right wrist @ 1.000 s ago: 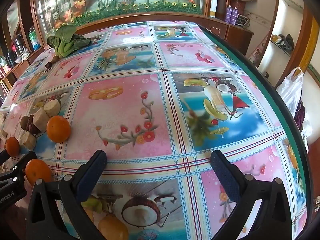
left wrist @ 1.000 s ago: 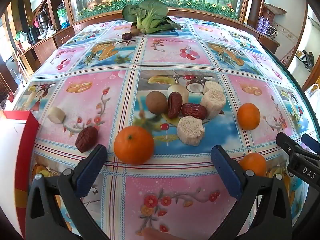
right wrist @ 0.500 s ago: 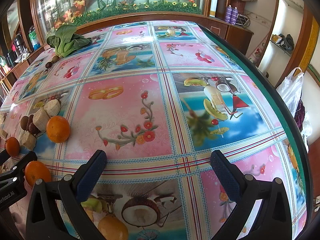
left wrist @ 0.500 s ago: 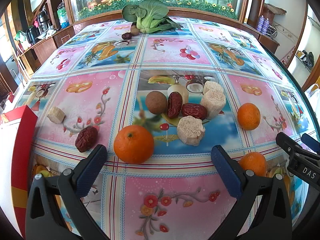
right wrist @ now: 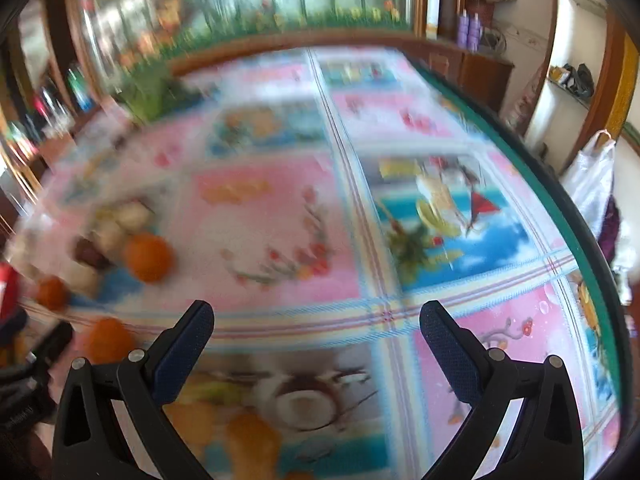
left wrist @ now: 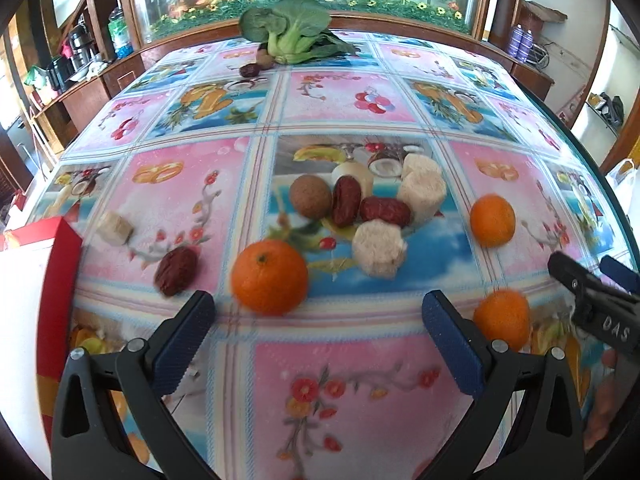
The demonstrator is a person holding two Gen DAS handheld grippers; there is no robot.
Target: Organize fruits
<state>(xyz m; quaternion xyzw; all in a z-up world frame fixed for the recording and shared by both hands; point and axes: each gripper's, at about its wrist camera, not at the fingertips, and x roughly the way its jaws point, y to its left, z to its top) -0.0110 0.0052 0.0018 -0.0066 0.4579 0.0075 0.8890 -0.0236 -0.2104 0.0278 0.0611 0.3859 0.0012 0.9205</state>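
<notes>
In the left wrist view my left gripper [left wrist: 318, 314] is open and empty, just short of a near orange [left wrist: 269, 277]. A second orange [left wrist: 492, 221] lies at the right and a third [left wrist: 502, 319] by my right finger. A cluster of a brown round fruit [left wrist: 310, 196], two red dates [left wrist: 385, 211] and pale cut chunks [left wrist: 378, 248] sits mid-table. A lone date [left wrist: 176, 270] and a pale chunk [left wrist: 115, 228] lie at the left. My right gripper [right wrist: 316, 322] is open and empty over the cloth; its view is blurred, with oranges [right wrist: 147, 257] at its left.
A bok choy [left wrist: 290, 34] with small dark fruits lies at the table's far edge. A red and white box [left wrist: 36, 276] stands at the left. The right gripper's body [left wrist: 596, 300] shows at the right. The table's green rim [right wrist: 560, 208] curves along the right, with a white bag [right wrist: 592, 176] beyond.
The right wrist view has swung and blurred, with the fruits shifting right and up in it. The left gripper has crept slightly closer to the near orange.
</notes>
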